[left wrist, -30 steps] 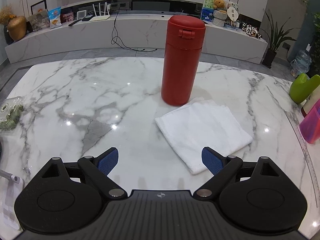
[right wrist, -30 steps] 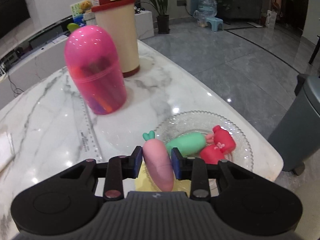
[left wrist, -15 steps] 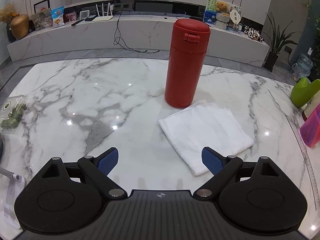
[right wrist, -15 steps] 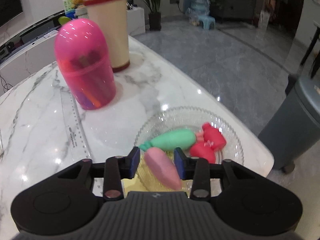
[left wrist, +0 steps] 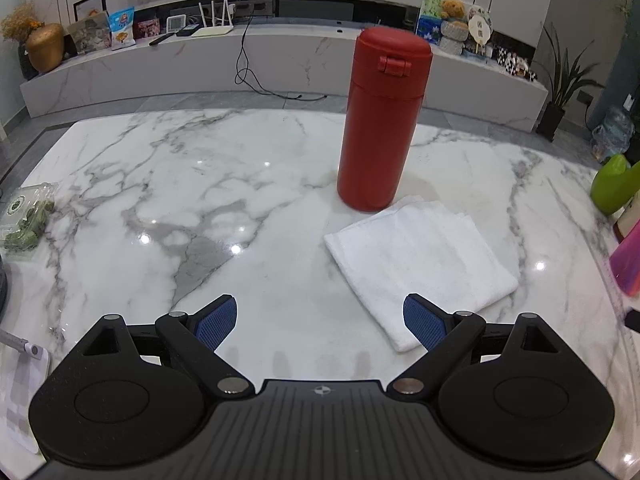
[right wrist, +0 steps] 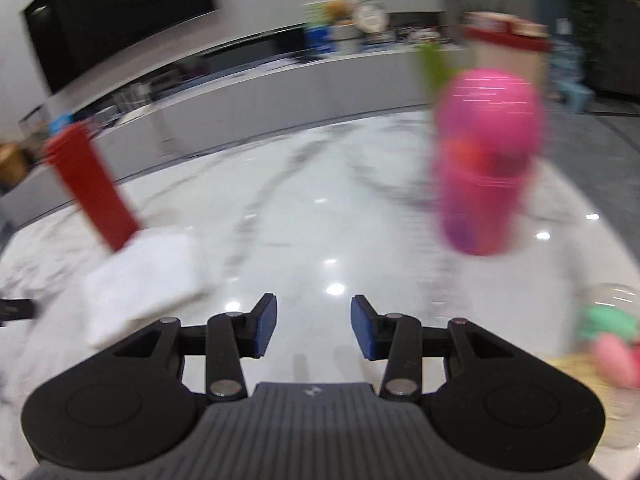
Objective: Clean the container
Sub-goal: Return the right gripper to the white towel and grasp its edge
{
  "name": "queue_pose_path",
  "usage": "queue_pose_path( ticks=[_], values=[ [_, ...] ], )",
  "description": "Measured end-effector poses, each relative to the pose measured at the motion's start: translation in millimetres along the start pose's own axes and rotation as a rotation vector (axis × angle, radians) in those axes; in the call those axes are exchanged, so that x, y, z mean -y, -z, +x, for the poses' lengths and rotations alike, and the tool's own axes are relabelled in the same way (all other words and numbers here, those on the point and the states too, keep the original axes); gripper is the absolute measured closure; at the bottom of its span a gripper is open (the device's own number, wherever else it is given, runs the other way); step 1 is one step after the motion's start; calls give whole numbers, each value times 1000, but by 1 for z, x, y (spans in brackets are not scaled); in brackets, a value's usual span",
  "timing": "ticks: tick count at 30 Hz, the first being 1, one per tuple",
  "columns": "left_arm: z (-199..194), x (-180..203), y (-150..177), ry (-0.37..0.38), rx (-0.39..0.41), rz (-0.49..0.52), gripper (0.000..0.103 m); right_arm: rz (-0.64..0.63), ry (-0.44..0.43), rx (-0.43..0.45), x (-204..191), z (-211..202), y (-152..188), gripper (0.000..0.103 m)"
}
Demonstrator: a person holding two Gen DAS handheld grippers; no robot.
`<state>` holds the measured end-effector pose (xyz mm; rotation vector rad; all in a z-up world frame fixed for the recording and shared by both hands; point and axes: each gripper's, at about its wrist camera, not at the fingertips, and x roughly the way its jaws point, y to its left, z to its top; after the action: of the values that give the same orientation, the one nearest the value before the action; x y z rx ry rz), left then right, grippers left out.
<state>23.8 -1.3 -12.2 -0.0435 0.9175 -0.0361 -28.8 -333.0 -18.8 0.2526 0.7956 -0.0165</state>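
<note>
A tall red container (left wrist: pixel 380 120) with a closed flip lid stands upright on the marble table (left wrist: pixel 168 184). Just in front of it lies a folded white cloth (left wrist: pixel 420 260), its far edge touching the container's base. My left gripper (left wrist: pixel 320 320) hovers open and empty near the table's front edge, its right finger over the cloth's near corner. In the blurred right wrist view, the red container (right wrist: pixel 92 188) and cloth (right wrist: pixel 140 276) sit at the left. My right gripper (right wrist: pixel 314 326) is open, with nothing between its blue pads.
A pink domed container (right wrist: pixel 484 168) and a cream canister with a red lid (right wrist: pixel 508 52) stand at the right. A glass plate holds a pink toy (right wrist: pixel 616 360) and a green toy (right wrist: pixel 608 320). A green object (left wrist: pixel 616 184) and a packet of greens (left wrist: pixel 24 220) flank the table.
My right gripper let go of the pink carrot toy on the glass plate and swung left toward the cloth and red container. The left gripper stayed put.
</note>
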Motion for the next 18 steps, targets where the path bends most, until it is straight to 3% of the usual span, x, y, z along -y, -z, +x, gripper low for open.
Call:
queue_pose_path(
  ticks=[5, 9, 13, 18],
  values=[
    [7, -3, -1, -11, -24, -30, 11, -66, -95, -31, -55, 36, -9, 57],
    [6, 0, -7, 0, -12, 1, 11, -57, -127, -54, -79, 61, -15, 51],
    [14, -2, -14, -38, -16, 53, 11, -40, -112, -83, -89, 83, -20, 50],
    [30, -10, -16, -61, -57, 29, 11, -36, -78, -119, -94, 104, -21, 50]
  ],
)
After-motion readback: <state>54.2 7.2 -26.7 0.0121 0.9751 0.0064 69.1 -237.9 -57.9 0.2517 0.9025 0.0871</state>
